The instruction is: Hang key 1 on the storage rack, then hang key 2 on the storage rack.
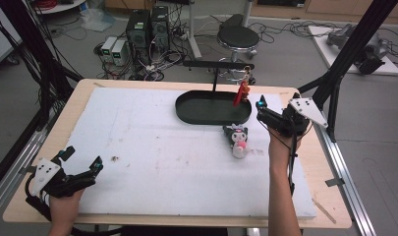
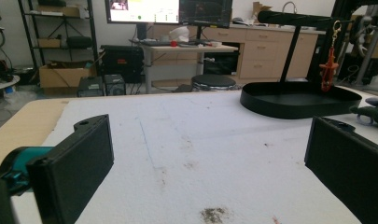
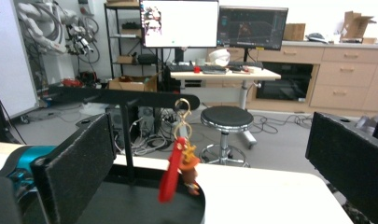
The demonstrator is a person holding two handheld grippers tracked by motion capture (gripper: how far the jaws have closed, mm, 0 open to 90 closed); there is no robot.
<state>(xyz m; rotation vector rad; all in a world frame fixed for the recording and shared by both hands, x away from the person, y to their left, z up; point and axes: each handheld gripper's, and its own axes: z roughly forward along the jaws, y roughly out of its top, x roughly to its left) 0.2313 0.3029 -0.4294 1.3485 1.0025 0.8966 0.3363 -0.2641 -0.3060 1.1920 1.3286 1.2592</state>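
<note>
A black oval tray (image 1: pixel 186 109) with a T-shaped hanger stand (image 1: pixel 217 64) sits at the far middle of the white foam board (image 1: pixel 137 147). A red keychain figure (image 1: pixel 241 93) hangs from the bar's right end. A black-and-pink plush toy (image 1: pixel 237 139) lies on the board just in front of the tray. My right gripper (image 1: pixel 261 111) is open, level with the tray's right end, close to the keychain (image 3: pixel 179 170), which hangs between its jaws farther off. My left gripper (image 1: pixel 83 158) rests open and empty near the board's front left corner, facing the tray (image 2: pixel 298 100) and keychain (image 2: pixel 327 70).
The wooden table edge (image 1: pixel 34 172) rims the board. Black frame posts (image 1: pixel 344 59) stand at the right and left sides. Behind the table are a round stool (image 1: pixel 238 38), computer towers (image 1: pixel 147 27) and cables on the floor. Small dirt marks (image 2: pixel 213 213) spot the foam.
</note>
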